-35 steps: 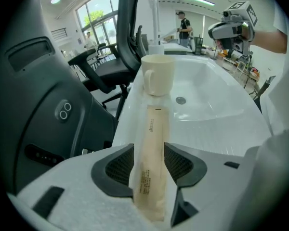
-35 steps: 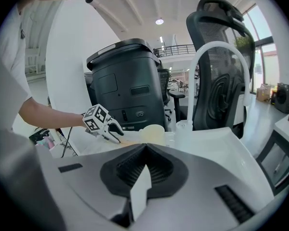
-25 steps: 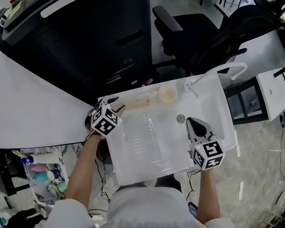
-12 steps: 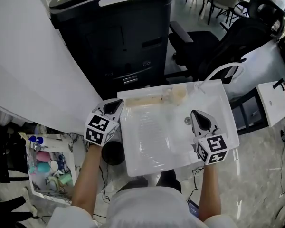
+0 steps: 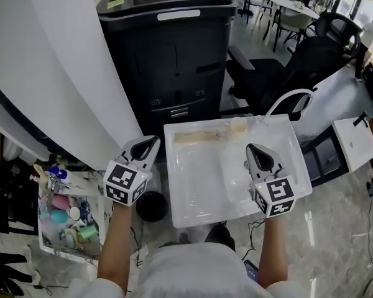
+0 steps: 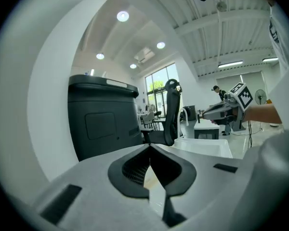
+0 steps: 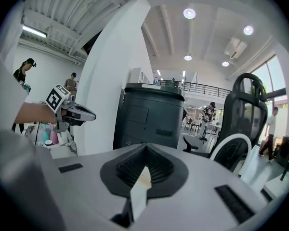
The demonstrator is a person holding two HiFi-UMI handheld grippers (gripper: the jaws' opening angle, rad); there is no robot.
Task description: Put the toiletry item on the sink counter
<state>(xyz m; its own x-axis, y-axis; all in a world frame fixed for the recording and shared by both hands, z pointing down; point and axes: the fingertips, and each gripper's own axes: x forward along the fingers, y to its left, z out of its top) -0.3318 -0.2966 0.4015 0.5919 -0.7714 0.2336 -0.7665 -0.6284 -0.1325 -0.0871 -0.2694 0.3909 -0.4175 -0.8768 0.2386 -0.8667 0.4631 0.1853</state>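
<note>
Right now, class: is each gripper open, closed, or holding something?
Left gripper: closed, holding nothing.
Right gripper: closed, holding nothing.

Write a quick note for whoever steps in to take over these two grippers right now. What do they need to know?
Left gripper: shut and empty, held just off the left edge of the sink.
Right gripper: shut and empty, above the right side of the basin.
Toiletry item: the cream tube lies flat on the sink's back ledge, beside a round cream item.
Done: the tube appears placed on the counter.
Left: probably nothing, unless more items come from the basket of toiletries on the floor at left.
</note>
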